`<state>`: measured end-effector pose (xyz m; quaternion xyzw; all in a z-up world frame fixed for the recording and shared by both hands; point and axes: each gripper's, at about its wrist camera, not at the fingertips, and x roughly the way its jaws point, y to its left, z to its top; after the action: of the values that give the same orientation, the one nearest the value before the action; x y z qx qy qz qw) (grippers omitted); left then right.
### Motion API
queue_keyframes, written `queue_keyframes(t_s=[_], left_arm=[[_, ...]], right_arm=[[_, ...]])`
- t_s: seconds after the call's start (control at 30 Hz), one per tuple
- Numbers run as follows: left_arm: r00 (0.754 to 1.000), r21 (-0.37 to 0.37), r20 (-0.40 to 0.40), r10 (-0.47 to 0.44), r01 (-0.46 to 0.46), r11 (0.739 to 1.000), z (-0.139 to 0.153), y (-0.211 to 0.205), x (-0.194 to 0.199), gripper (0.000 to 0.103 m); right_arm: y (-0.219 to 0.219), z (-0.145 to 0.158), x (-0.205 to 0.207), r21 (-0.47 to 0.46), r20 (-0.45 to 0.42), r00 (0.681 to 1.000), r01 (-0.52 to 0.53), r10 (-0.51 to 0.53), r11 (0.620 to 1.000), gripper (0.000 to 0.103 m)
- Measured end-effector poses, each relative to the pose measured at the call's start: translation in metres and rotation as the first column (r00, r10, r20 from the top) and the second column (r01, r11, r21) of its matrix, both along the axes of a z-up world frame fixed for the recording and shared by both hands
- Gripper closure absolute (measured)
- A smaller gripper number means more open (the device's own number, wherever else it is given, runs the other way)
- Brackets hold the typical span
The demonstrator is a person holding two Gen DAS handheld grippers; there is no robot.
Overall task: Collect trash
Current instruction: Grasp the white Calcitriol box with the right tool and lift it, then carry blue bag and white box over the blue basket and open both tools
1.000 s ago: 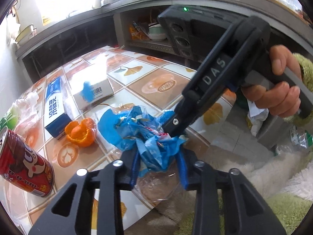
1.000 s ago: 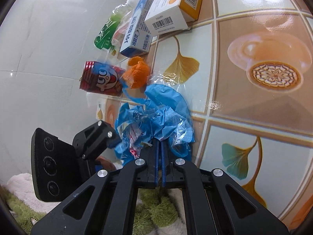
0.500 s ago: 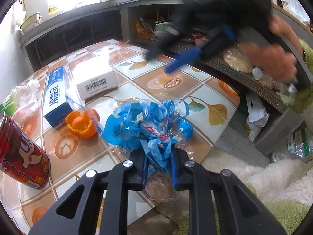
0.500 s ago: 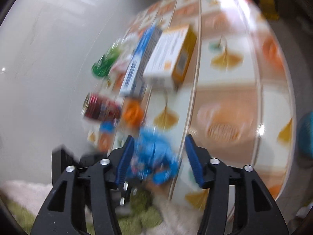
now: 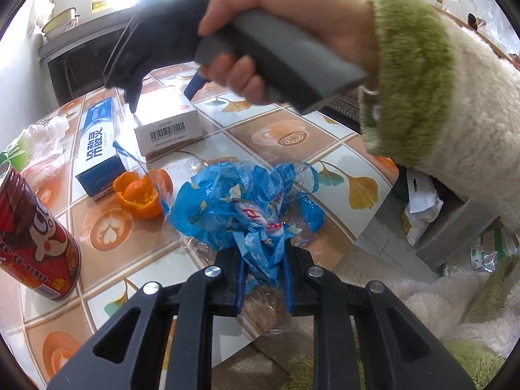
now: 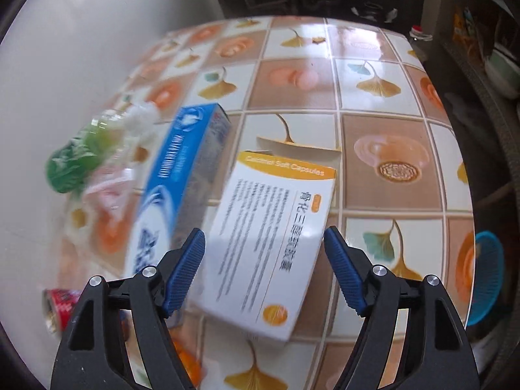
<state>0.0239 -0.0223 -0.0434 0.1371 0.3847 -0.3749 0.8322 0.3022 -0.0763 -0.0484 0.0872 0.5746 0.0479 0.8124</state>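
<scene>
Having let go of the blue bag (image 5: 247,201), the right hand-held gripper (image 6: 263,269) now gapes over the capsule box (image 6: 269,243); left hand-held gripper (image 5: 263,276) stays clamped on the bag.

Left wrist view looks low across the tiled table (image 5: 282,136); right wrist view hovers close above the white capsule box (image 6: 273,237), shared by both.

In the right wrist view, motion blur smears the blue box (image 6: 172,195), so its print cannot be read, and the green packet (image 6: 76,159) beside it loses its outline. The red can (image 6: 60,305) is mostly hidden behind the right gripper (image 6: 263,269). In the left wrist view, the red can (image 5: 29,240) is cut by the left edge, and the person's hand (image 5: 276,39) blocks the shelves behind the desk (image 5: 325,149).
</scene>
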Motion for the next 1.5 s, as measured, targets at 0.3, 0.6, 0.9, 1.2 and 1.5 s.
queue_keyframes(t_s=[0.3, 0.6, 0.9, 1.2, 1.5], left_arm=[[1.000, -0.022, -0.015, -0.002, 0.002, 1.000, 0.001, 0.004, 0.004, 0.086], [1.000, -0.033, -0.025, 0.009, -0.010, 0.999, 0.003, 0.007, 0.006, 0.086], [1.000, -0.038, -0.022, 0.021, -0.022, 0.999, 0.006, 0.010, 0.004, 0.086], [0.999, -0.038, -0.015, 0.046, -0.047, 0.998, 0.015, 0.010, 0.004, 0.087], [0.999, -0.027, 0.009, 0.032, -0.032, 0.999, 0.030, -0.009, 0.003, 0.087]], right_arm=[[0.013, 0.004, -0.003, -0.072, -0.008, 0.999, -0.048, 0.047, 0.996, 0.026], [0.013, -0.006, -0.009, -0.068, -0.045, 0.997, -0.067, 0.064, 0.995, 0.024], [-0.003, 0.004, -0.033, -0.021, -0.026, 0.998, -0.063, 0.062, 0.998, 0.033], [-0.040, 0.030, -0.068, 0.071, 0.017, 1.000, -0.023, 0.022, 0.997, 0.033], [-0.105, 0.051, -0.112, 0.195, 0.069, 0.994, 0.076, -0.091, 0.978, 0.033]])
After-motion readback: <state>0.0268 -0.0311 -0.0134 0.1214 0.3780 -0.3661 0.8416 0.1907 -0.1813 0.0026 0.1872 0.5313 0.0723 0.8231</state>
